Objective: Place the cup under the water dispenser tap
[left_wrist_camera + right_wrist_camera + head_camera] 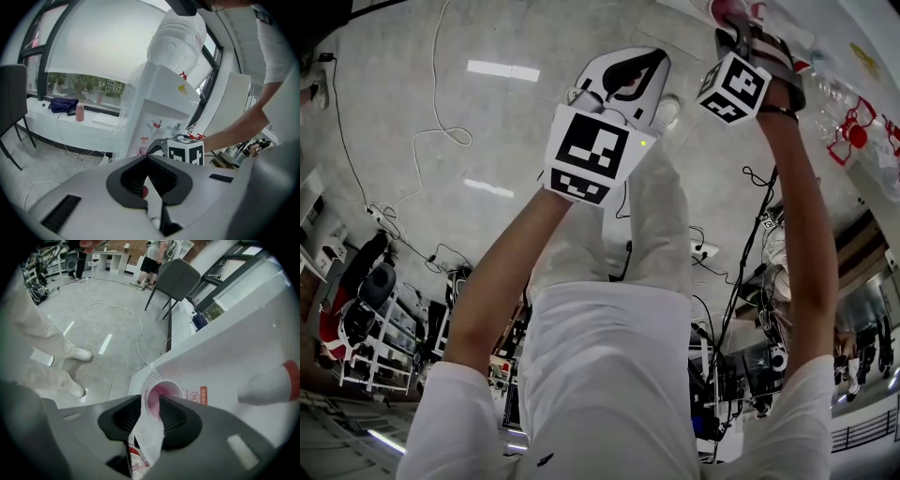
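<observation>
Reaching steeply down, the right gripper [151, 399] stands open, jaws either side of the pink cup [162, 393] on the drip tray [146, 379] below the red tap [269, 383]; the left gripper [148, 158] is closed.

Right gripper [150, 399]: jaws apart, pads clear of the cup [163, 391]. Cup is pink, upright on drip tray [149, 432] and seen through the gap. Tap [269, 380] at frame right.

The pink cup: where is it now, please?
Right gripper view, centre: the pink cup stands on the drip tray at the right gripper's open jaws, left of the tap.
</observation>
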Demonstrator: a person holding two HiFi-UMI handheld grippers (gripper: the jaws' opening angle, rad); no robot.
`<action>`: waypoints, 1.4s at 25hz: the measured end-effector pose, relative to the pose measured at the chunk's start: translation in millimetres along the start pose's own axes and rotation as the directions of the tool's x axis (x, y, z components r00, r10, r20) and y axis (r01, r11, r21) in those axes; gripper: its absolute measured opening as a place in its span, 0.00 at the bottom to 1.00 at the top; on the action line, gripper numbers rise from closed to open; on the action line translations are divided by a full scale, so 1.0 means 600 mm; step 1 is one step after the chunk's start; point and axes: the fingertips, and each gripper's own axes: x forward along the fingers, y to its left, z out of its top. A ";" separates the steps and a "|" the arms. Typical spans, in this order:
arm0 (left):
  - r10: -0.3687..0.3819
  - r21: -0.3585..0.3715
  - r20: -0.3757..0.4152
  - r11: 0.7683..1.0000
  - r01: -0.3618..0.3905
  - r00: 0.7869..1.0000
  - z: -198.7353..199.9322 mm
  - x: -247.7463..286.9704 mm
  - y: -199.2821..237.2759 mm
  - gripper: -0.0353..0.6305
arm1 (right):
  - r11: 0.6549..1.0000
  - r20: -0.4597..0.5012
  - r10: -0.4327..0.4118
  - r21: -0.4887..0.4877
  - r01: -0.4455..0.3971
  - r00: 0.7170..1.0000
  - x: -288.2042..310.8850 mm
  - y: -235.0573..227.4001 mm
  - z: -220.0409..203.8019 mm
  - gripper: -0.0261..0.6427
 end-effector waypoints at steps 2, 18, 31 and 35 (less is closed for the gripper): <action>-0.003 0.009 -0.002 1.000 0.003 1.000 0.003 -0.005 -0.001 0.06 | 1.000 0.001 -0.012 0.014 0.012 1.000 -0.008 -0.001 0.000 0.23; -0.058 0.083 -0.021 0.995 0.059 0.998 0.025 -0.042 -0.002 0.06 | 0.993 0.022 -0.099 0.065 0.097 0.995 -0.096 0.006 0.023 0.21; -0.059 0.109 0.001 0.992 0.059 0.998 0.075 -0.095 -0.021 0.06 | 0.978 0.086 -0.194 0.094 0.186 0.977 -0.218 -0.030 0.058 0.07; -0.057 0.110 0.023 0.992 0.055 0.998 0.097 -0.119 -0.040 0.06 | 0.971 0.114 -0.223 0.112 0.211 0.968 -0.267 -0.043 0.071 0.07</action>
